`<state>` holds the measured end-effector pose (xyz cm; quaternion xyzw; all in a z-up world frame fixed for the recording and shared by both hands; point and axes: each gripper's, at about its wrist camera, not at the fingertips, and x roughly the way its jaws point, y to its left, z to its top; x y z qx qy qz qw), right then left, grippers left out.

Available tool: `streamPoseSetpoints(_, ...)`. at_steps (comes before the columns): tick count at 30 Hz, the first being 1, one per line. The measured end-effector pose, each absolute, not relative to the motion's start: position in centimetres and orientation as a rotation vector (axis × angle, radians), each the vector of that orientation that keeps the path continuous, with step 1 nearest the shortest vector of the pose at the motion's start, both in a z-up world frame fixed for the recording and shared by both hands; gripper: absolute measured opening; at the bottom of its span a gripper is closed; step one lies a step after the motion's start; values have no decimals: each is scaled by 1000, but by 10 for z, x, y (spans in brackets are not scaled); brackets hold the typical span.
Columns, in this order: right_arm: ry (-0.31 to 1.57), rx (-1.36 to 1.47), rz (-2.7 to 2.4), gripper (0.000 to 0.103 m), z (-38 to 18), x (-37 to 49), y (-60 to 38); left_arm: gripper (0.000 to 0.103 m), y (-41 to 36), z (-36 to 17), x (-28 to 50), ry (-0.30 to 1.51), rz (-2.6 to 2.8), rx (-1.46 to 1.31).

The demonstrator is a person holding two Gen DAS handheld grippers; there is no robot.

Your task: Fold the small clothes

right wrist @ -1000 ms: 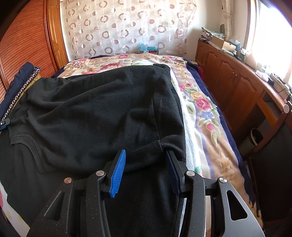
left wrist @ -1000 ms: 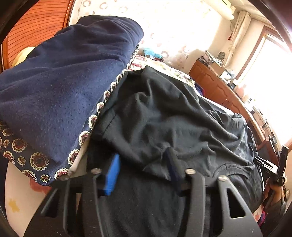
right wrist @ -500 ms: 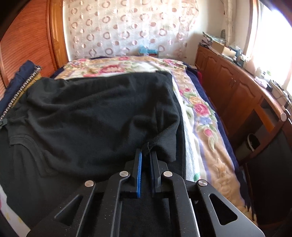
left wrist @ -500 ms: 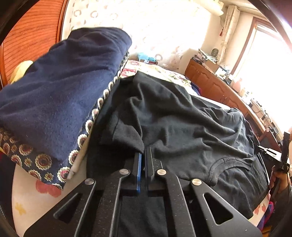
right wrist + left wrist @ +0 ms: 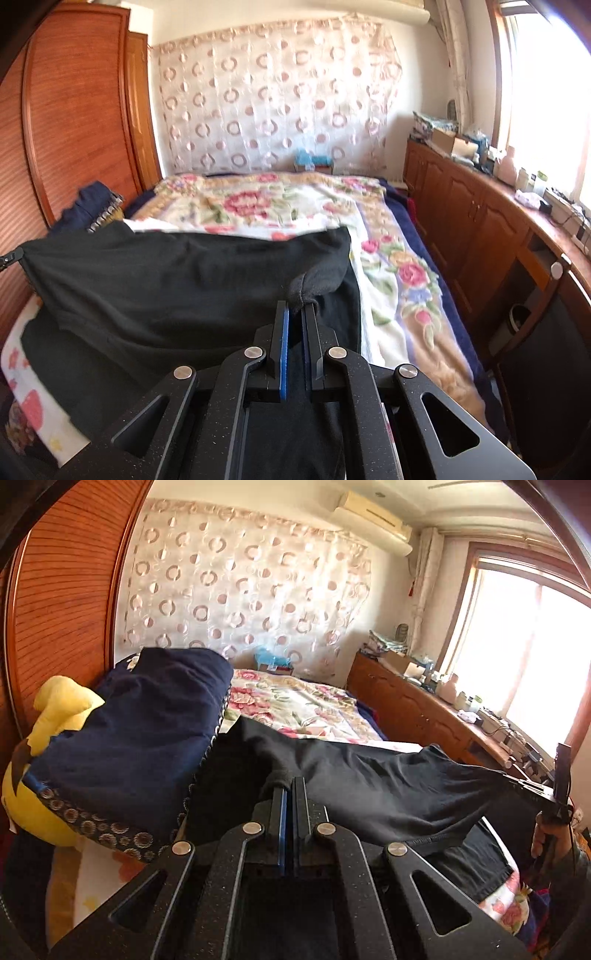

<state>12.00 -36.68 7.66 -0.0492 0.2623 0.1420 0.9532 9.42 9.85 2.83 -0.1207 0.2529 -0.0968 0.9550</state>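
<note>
Both grippers are now lifting the black cotton T-shirt (image 5: 388, 786) off the floral bedspread (image 5: 266, 203); a second ago its folded edge was lying flat and the jaws were spread. Clenched on a bunched corner, the left gripper (image 5: 289, 786) is holding one end, while the right gripper (image 5: 297, 312) is pinching the other corner the same way. Between them the raised edge is hanging taut above the bed, the lower part draping down. Beside it, a navy blanket with patterned trim (image 5: 140, 731) is resting against a yellow plush toy (image 5: 55, 716).
</note>
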Motion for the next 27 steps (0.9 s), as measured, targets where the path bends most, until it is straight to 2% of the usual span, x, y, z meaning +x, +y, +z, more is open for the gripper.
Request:
streamPoseSetpoints(9, 514, -94, 331, 6, 72, 66, -380, 3, 107, 17, 56, 535, -184, -250)
streamPoseSetpoints(15, 611, -103, 335, 6, 34, 60, -382, 3, 107, -25, 56, 647, -148, -242)
streamPoseSetpoints(22, 673, -80, 331, 6, 13, 62, -383, 3, 97, -40, 52, 711, -105, -177)
streamPoseSetpoints(27, 687, -74, 332, 9, 21, 66, -379, 14, 102, -41, 47, 740, -102, -161)
